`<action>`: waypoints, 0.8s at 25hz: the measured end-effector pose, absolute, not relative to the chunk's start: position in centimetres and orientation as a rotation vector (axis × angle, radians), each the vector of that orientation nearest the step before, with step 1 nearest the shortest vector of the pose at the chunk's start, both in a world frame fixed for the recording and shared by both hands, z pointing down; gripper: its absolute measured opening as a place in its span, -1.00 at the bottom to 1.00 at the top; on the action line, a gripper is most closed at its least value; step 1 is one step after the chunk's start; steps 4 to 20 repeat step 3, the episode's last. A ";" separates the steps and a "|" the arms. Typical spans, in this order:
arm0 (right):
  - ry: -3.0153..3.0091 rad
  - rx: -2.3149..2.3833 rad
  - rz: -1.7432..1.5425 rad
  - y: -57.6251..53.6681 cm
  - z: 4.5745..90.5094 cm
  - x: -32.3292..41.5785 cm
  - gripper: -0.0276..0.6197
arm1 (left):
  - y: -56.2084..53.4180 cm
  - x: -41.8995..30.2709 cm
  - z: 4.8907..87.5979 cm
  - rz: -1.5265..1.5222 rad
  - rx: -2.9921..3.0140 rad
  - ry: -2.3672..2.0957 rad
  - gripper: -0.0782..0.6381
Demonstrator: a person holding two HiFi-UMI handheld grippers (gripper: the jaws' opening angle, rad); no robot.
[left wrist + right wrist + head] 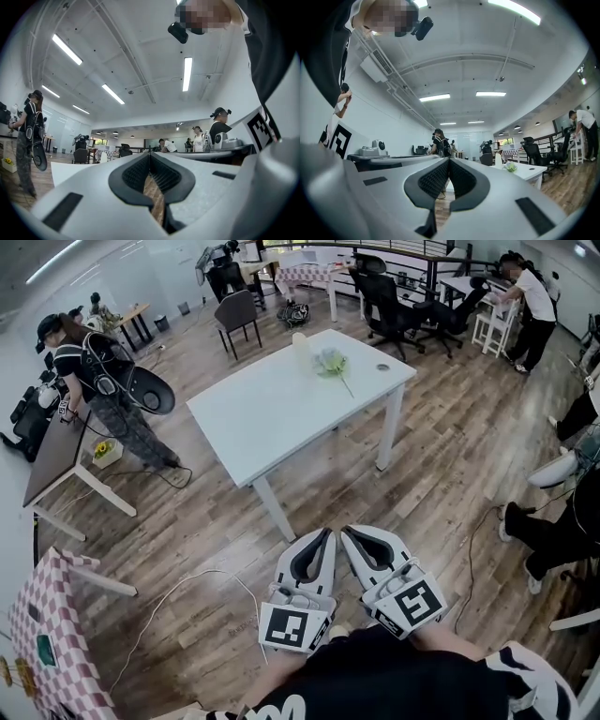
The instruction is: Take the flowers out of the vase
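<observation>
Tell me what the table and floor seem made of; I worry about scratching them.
The table looks like white laminate or painted board, matte: even colour, little glare. The floor looks like wood or wood-look planks: brown grain, staggered board seams, slight sheen; real or printed I cannot tell.

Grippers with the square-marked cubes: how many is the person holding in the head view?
2. The white left gripper is at bottom centre, jaws shut; the white right gripper sits beside it, also shut. Both point toward the white rectangular table. None looks hidden.
</observation>
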State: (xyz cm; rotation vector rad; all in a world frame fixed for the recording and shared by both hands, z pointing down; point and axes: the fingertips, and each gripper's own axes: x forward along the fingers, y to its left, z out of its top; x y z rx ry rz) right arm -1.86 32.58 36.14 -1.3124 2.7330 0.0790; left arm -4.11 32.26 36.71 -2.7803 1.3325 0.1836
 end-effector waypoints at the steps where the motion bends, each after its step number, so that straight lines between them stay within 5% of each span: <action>1: 2.733 -1.314 0.076 32.5 36.2 -1.9 -0.86 | 32.2 -4.2 36.7 0.189 -2.783 1.333 -0.76; 20: 2.734 -1.316 0.070 32.4 36.4 -2.0 -0.86 | 32.1 -4.2 36.7 0.214 -2.786 1.338 -0.76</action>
